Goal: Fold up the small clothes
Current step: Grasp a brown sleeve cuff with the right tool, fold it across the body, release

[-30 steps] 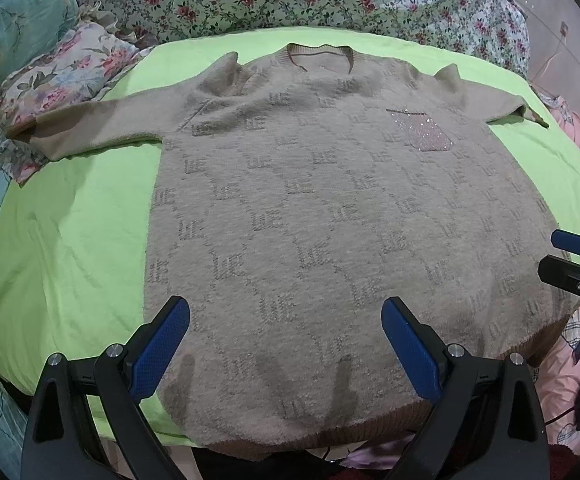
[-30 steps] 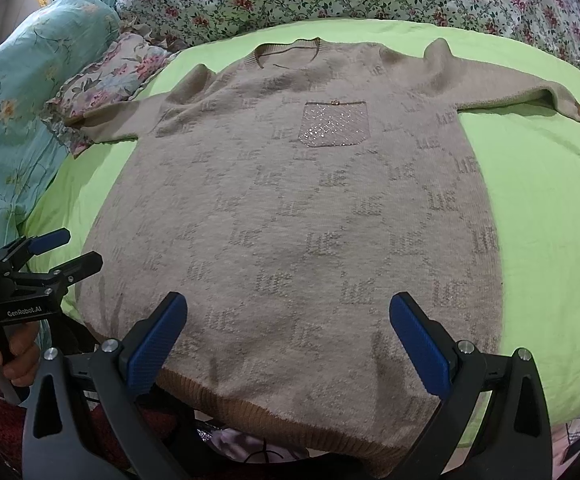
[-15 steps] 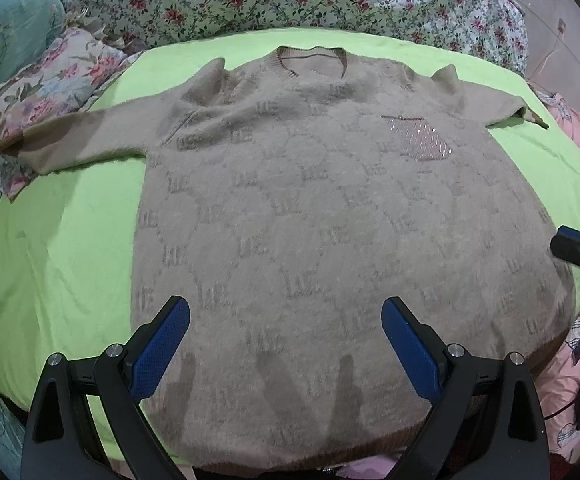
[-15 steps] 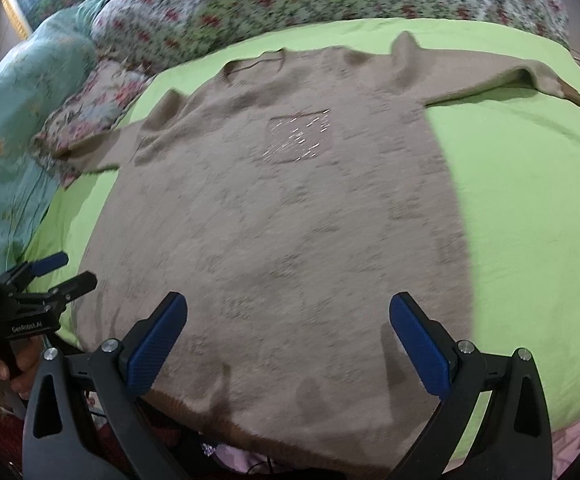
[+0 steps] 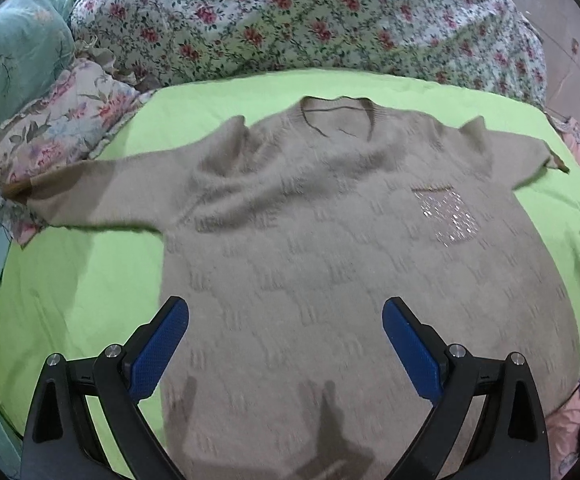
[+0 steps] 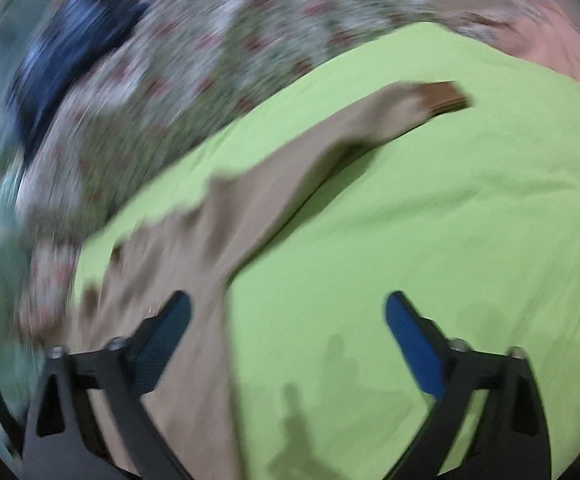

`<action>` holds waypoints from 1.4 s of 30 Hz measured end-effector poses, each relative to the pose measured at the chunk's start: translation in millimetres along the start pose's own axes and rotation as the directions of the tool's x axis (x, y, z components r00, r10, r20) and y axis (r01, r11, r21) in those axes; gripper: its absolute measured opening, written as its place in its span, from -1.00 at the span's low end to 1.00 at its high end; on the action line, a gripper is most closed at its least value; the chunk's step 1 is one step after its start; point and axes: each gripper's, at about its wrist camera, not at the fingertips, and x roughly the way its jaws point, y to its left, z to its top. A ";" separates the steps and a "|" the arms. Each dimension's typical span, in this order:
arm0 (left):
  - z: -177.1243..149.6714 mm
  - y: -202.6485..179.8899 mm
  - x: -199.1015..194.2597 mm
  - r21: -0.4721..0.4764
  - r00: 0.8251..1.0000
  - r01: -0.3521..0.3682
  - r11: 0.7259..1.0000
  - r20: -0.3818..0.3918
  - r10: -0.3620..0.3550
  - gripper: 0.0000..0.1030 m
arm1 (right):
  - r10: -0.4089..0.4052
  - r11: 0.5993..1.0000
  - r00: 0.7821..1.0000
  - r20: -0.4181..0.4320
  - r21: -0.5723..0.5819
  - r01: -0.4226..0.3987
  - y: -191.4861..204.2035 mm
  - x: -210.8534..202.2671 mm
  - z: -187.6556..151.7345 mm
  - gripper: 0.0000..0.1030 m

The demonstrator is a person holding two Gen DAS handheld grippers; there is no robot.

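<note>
Both claws wide, above sweater point(image 5: 330, 248).

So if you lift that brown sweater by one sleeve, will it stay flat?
Probably not. The sweater lies limp and rumpled at the shoulders, so it would likely droop and bunch. Its fuzzy knit looks grippy, not slippery. The sleeve would probably stretch and drag the body along.

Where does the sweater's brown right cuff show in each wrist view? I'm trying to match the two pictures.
Left wrist view: right cuff sits at the far right edge, small, on the green sheet.
Right wrist view: right cuff lies upper centre-right, blurred, ending the long sleeve.
Shared landmark: the green sheet under the sweater.
</note>
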 end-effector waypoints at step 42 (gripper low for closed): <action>-15.1 59.2 50.0 -0.229 0.988 0.093 0.969 -0.100 -0.118 0.93 | 0.477 0.762 0.723 -0.500 -0.176 -0.624 327.3 166.8 -151.5 -0.84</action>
